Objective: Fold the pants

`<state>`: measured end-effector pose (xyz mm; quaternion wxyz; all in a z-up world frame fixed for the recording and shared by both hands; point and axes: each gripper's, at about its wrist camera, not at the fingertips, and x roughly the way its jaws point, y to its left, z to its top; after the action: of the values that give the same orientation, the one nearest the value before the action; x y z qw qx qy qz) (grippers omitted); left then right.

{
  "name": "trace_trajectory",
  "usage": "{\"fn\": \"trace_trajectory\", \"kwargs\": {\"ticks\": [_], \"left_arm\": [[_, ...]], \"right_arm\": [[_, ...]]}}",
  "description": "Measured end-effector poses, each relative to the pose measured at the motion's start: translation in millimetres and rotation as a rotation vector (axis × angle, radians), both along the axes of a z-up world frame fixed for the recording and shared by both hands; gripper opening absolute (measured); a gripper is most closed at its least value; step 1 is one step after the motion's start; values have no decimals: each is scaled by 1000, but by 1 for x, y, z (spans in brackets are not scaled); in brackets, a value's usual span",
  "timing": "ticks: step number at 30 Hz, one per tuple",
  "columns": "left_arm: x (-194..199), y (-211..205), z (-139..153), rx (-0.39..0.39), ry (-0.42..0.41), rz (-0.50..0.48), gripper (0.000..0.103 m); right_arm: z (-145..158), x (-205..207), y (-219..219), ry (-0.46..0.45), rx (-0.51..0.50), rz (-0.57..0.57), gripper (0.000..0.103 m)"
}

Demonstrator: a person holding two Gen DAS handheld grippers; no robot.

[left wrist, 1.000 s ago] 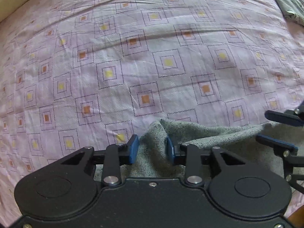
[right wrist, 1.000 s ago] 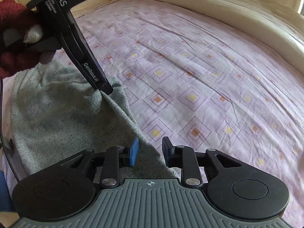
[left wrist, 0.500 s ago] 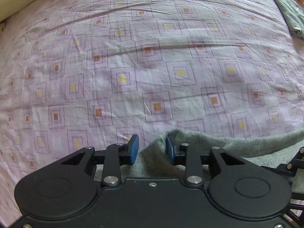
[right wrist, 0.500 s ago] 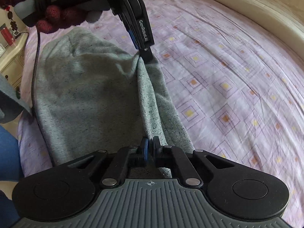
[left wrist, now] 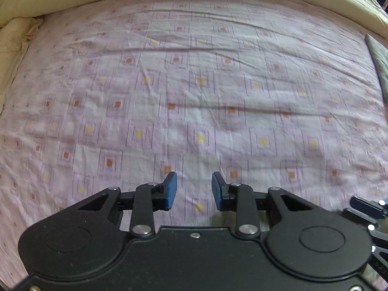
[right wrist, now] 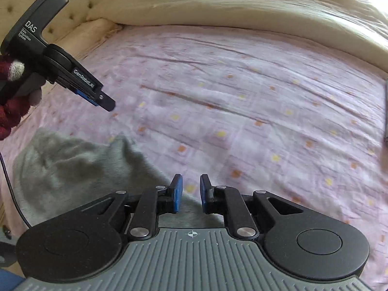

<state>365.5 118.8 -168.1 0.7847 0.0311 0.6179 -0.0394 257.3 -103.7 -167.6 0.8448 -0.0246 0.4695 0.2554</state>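
Grey pants (right wrist: pixel 72 169) lying left of right gripper (right wrist: pixel 190 191), jaws opening, empty, nearer. Left gripper (left wrist: pixel 194 190) hovering above pants, jaws parted, holding nothing.

We see a pink bedsheet (left wrist: pixel 194 92) printed with small orange and yellow squares, creased in long lines. Along the sheet's far edge lies a cream quilt (right wrist: pixel 242 4), rolled up. At the sheet's far left corner we see a tufted cream headboard (right wrist: pixel 72 7). A folded grey-green cloth (left wrist: pixel 380 65) lies at the sheet's right edge.
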Motion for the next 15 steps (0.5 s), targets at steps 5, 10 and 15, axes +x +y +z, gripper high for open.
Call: {"fn": "trace_trajectory", "kwargs": {"ticks": [5,10,15], "left_arm": [[-40,3,-29,-35,83,-38,40],[-33,7,-57,67,4,18,48],[-16,22,-41,68,-19,125,46]], "right_arm": [[-17,-6,53,65,15,115,14],[-40,17,94,100,-90,93,14],[-33,32,101,88,-88,-69,15]]}}
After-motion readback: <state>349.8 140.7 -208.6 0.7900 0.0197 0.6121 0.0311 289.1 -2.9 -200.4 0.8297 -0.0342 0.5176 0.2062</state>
